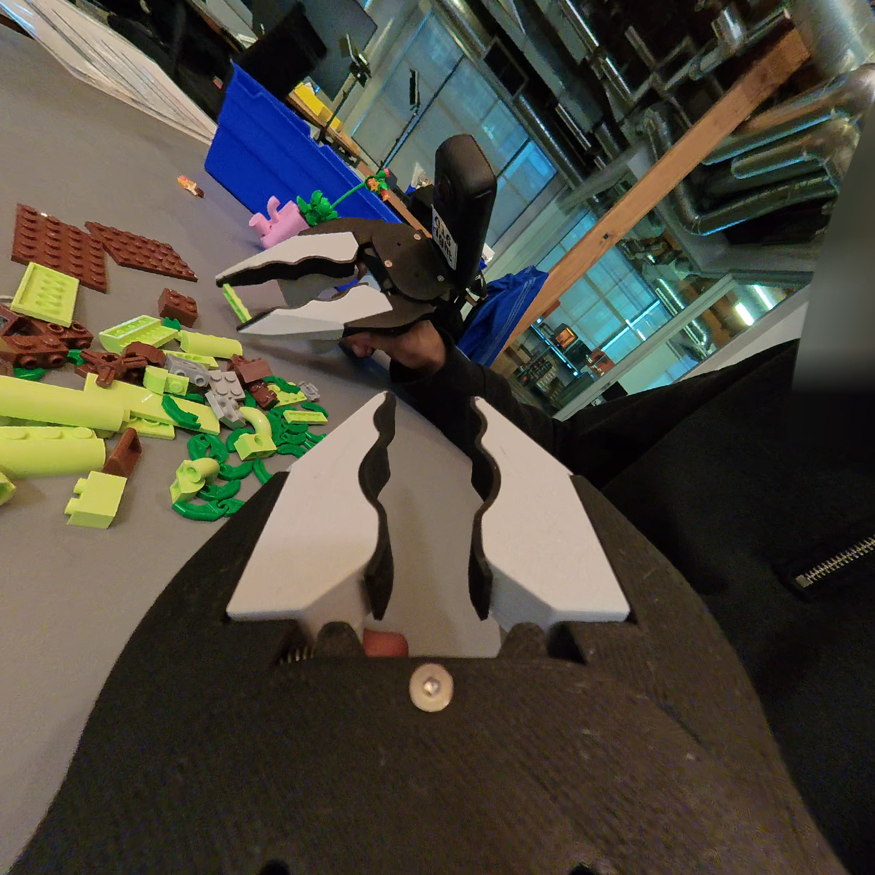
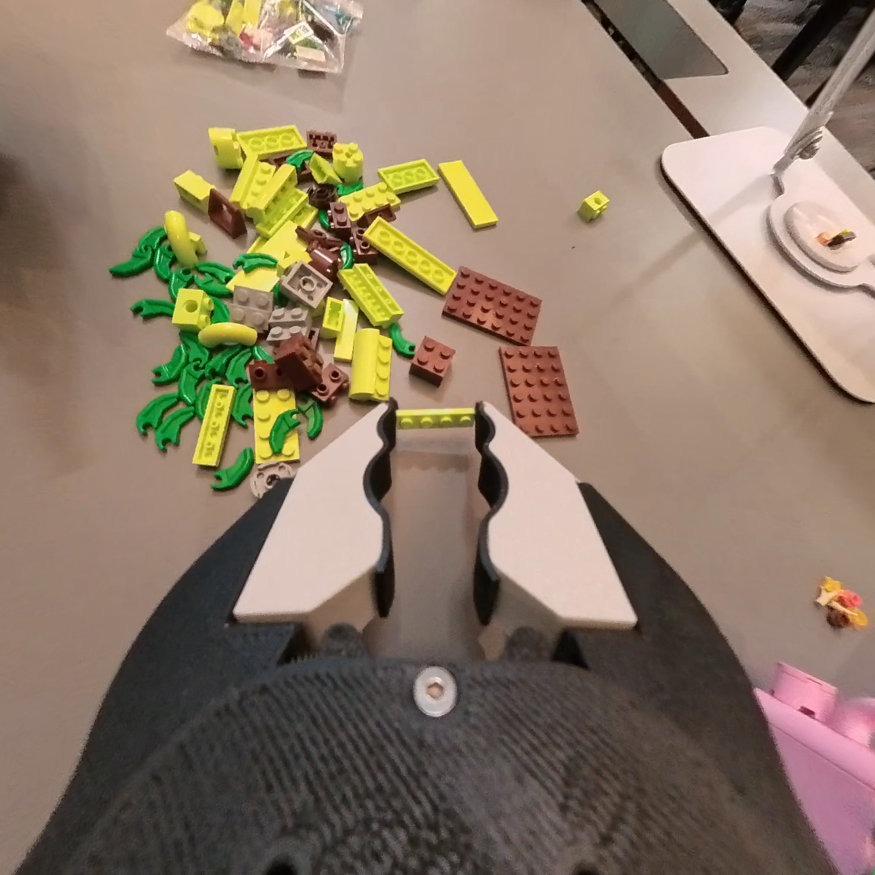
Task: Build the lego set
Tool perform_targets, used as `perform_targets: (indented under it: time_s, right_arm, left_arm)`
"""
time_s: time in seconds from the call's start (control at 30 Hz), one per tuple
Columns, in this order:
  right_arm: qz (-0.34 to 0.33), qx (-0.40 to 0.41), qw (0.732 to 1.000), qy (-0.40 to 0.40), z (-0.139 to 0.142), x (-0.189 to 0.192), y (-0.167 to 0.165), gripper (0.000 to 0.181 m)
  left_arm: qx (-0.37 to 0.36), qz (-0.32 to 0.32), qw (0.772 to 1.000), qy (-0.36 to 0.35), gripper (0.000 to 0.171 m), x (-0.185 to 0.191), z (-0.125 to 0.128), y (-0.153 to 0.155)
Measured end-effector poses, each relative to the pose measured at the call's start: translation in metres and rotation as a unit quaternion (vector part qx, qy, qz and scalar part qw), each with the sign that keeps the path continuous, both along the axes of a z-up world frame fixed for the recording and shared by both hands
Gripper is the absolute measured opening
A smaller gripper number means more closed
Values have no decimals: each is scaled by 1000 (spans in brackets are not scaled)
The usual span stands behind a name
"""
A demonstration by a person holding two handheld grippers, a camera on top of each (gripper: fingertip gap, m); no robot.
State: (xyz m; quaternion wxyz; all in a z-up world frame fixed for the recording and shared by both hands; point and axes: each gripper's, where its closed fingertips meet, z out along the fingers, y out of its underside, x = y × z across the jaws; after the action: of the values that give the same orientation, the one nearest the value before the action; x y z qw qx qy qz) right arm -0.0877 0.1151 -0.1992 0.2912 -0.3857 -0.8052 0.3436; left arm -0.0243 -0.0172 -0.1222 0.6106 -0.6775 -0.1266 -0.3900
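Observation:
My right gripper is shut on a thin lime plate, held across its fingertips above the grey table, just in front of the loose pile. In the left wrist view the right gripper hovers over the table with that lime plate between its tips. My left gripper is open and empty, to the right of the pile. The pile holds lime, brown, grey and green leaf pieces. Two brown plates and a brown 2x2 brick lie beside it.
A pink build with green foliage stands near a blue bin; it also shows in the right wrist view. A bag of pieces lies far back. A white stand base is at right. A lime cube and a small flower piece lie apart.

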Motion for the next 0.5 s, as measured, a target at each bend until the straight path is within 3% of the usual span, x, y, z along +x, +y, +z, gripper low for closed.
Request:
perform_targets:
  time_s: [0.27, 0.5]
  right_arm:
    - [-19, 22, 1000, 5, -3, -5, 4, 45]
    - [-32, -15, 999, 18, 7, -7, 8, 43]
  left_arm:
    - [18, -11, 1000, -13, 31, 1, 5, -2]
    - [4, -23, 1000, 16, 31, 11, 0, 0]
